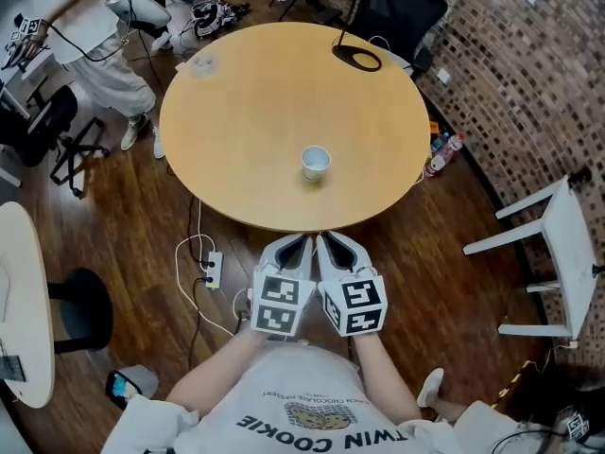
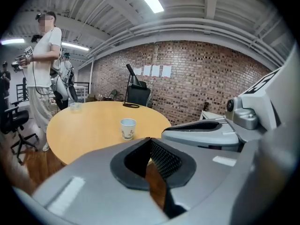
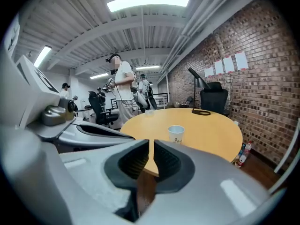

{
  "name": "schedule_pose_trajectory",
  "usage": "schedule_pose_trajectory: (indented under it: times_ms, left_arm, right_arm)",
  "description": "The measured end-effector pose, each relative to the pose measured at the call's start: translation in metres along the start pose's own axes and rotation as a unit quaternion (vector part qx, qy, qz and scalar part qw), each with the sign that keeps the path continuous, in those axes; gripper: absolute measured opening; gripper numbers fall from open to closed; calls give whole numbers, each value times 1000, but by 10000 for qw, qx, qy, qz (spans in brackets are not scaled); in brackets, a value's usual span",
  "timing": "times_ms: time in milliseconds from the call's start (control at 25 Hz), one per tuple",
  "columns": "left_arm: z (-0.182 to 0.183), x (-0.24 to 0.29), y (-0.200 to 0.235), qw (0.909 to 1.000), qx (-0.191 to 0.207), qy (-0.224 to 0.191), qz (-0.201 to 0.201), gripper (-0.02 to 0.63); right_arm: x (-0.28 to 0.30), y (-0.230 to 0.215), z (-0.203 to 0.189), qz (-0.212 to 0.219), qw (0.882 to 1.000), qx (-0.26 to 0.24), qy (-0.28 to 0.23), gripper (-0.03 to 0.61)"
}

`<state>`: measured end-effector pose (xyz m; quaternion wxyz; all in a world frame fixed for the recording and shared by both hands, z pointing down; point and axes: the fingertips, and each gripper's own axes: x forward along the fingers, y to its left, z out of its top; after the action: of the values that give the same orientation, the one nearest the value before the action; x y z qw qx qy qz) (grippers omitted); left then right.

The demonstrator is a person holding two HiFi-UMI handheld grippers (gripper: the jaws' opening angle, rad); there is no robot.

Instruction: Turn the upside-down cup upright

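The cup (image 1: 315, 162) is a small white paper one with a faint print on its side. It stands upright, open mouth facing up, on the round wooden worktop (image 1: 265, 93), a little toward five o'clock from the centre, short of the near rim.

One paper cup (image 1: 316, 162), one round table (image 1: 255, 112), one left gripper (image 1: 301, 241), one right gripper (image 1: 327, 239).
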<state>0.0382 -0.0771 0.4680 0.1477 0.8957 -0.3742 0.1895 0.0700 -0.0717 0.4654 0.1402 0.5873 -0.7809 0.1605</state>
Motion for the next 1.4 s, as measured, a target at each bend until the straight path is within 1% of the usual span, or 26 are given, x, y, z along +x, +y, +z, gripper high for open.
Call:
schedule_pose_trajectory:
  times_ms: [240, 360, 480, 560, 680, 880, 1000, 1120, 1240, 1320, 1400]
  left_arm:
    - [20, 27, 49, 9996, 10, 14, -265, 6]
    - [27, 36, 66, 9993, 12, 30, -378, 6]
    - [30, 44, 83, 9992, -21, 51, -390, 6]
    - [32, 50, 93, 9992, -48, 67, -386, 6]
    - [34, 60, 102, 9992, -92, 109, -371, 6]
    - [37, 79, 117, 9995, -216, 152, -180, 6]
    - [41, 89, 130, 9993, -351, 101, 22, 6]
    - [45, 98, 142, 9986, -481, 77, 212, 6]
    - [50, 108, 147, 9979, -552, 71, 317, 6]
    - [52, 115, 147, 9976, -585, 81, 364, 6]
    - [53, 119, 147, 9973, -616, 96, 401, 6]
  right_arm:
    - [59, -5, 21, -192, 9994, -225, 197, 38]
    - [82, -10, 25, -301, 9968, -637, 373, 46]
    - [103, -15, 26, -287, 9902, -1200, 651, 49]
    - [117, -21, 25, -242, 9818, -1666, 880, 49]
    - [136, -34, 26, -170, 9654, -2298, 1217, 49]
    - [168, -48, 18, 224, 9410, -2965, 1615, 51]
    - [184, -54, 7, 426, 9271, -3239, 1837, 57]
    - [194, -58, -2, 645, 9159, -3390, 2049, 74]
    - [201, -62, -8, 832, 9037, -3575, 2205, 75]
    - [205, -65, -12, 978, 8933, -3720, 2325, 75]
    - [208, -66, -17, 1158, 8799, -3878, 2489, 75]
